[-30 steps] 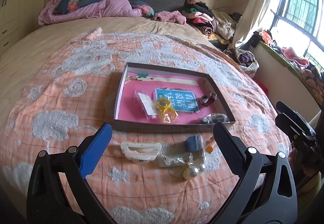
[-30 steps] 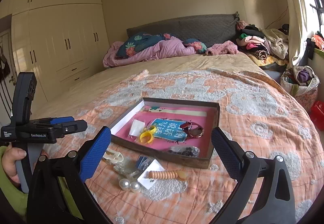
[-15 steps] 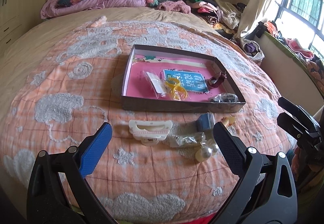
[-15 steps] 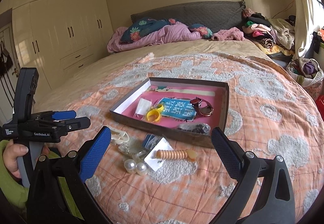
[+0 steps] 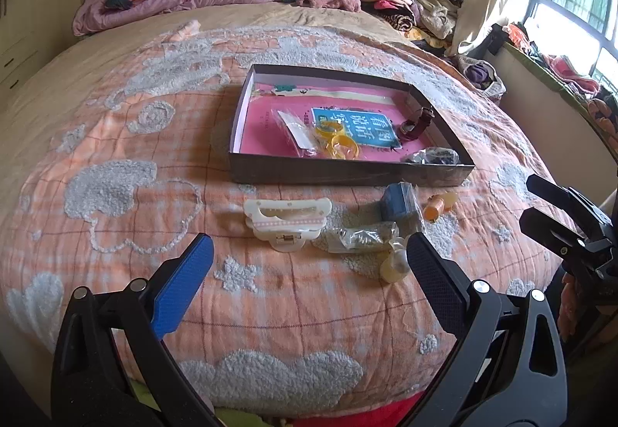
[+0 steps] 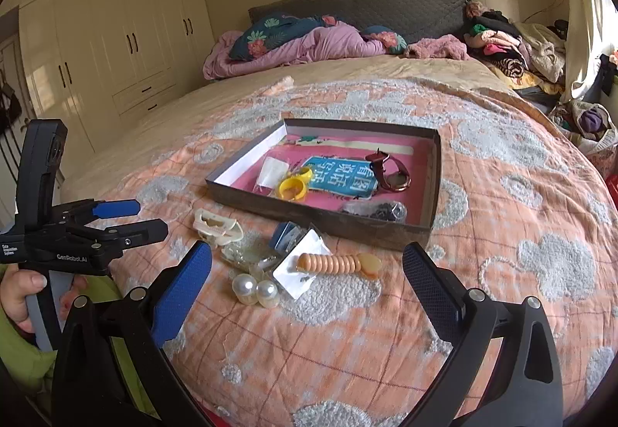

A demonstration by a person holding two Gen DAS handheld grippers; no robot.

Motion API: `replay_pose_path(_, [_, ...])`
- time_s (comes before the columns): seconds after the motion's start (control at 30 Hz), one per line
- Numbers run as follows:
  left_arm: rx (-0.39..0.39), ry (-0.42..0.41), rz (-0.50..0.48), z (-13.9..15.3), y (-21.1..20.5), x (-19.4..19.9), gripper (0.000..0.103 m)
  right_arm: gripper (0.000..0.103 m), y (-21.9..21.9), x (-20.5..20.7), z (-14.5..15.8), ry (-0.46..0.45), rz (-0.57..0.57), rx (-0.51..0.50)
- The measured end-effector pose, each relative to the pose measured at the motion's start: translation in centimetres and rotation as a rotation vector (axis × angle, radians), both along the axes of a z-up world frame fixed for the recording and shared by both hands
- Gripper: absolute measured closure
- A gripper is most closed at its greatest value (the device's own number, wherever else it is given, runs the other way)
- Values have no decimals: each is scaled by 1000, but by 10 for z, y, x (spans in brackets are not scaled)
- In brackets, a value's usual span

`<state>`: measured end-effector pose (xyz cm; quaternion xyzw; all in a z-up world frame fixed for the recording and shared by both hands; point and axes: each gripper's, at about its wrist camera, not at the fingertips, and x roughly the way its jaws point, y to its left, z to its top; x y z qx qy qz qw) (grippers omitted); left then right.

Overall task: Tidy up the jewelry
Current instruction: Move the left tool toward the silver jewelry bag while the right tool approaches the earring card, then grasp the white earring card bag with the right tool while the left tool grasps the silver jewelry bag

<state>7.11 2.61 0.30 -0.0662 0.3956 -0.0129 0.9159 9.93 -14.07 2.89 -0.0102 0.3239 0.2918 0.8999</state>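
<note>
Both grippers, left (image 5: 309, 272) and right (image 6: 307, 272), hover with fingers spread wide near the bed's foot edge; loose jewelry (image 6: 336, 262) sits just before the tray (image 6: 309, 214).

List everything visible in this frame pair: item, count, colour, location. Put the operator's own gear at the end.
tray: 1, dark rim, pink floor, on the bedspread
watch: 1, maroon strap, in tray, right side
yellow rings: 2, yellow, in tray, middle
blue card: 1, blue with white characters, tray floor
dark bagged item: 1, black, tray's near right corner
hair claw: 1, cream, on bedspread before tray
pearls: 2, white, nearest the grippers
orange bead bracelet: 1, orange, on a clear bag
blue box: 1, blue, before tray
bedspread: 1, peach with grey clouds
left gripper: open, empty
right gripper: open, empty
</note>
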Motion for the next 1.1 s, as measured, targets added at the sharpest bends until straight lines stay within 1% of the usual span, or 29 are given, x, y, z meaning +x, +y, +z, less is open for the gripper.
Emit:
replay_pose_path(0.17, [5, 19, 1, -9, 1, -2, 10, 4, 1, 2, -7, 26, 5, -2])
replay_pose_path(0.4, [21, 47, -12, -23, 0, -4, 10, 5, 4, 10, -22, 108, 23, 18])
replay_pose_path(0.5, [17, 62, -24, -31, -1, -3, 10, 20, 7, 15, -32, 158, 37, 28])
replay_pose_path(0.53, [16, 68, -30, -34, -2, -3, 10, 22, 8, 17, -36, 180, 42, 31])
replay_pose_path(0.57, [14, 71, -35, -36, -3, -2, 11, 23, 10, 20, -41, 206, 40, 29])
replay_pose_path(0.6, [11, 76, -44, -39, -5, -2, 13, 26, 11, 22, -45, 220, 39, 29])
replay_pose_path(0.63, [6, 83, -56, -42, -7, -1, 20, 30, 13, 23, -49, 237, 42, 32])
replay_pose_path(0.67, [0, 90, -66, -45, -8, 0, 26, 32, 14, 24, -52, 251, 46, 35])
replay_pose_path(0.73, [-3, 103, -73, -49, -10, 3, 31, 35, 17, 30, -60, 293, 48, 53])
replay_pose_path(0.77, [-5, 108, -79, -52, -12, 5, 36, 36, 18, 33, -64, 318, 46, 62])
replay_pose_path(0.83, [-9, 111, -89, -55, -14, 8, 41, 38, 19, 38, -69, 355, 40, 89])
replay_pose_path(1.03, [-44, 116, -104, -59, -15, 18, 42, 38, 16, 61, -85, 497, 3, 209])
replay_pose_path(1.1, [-52, 117, -111, -60, -17, 21, 42, 38, 17, 68, -89, 530, -4, 233])
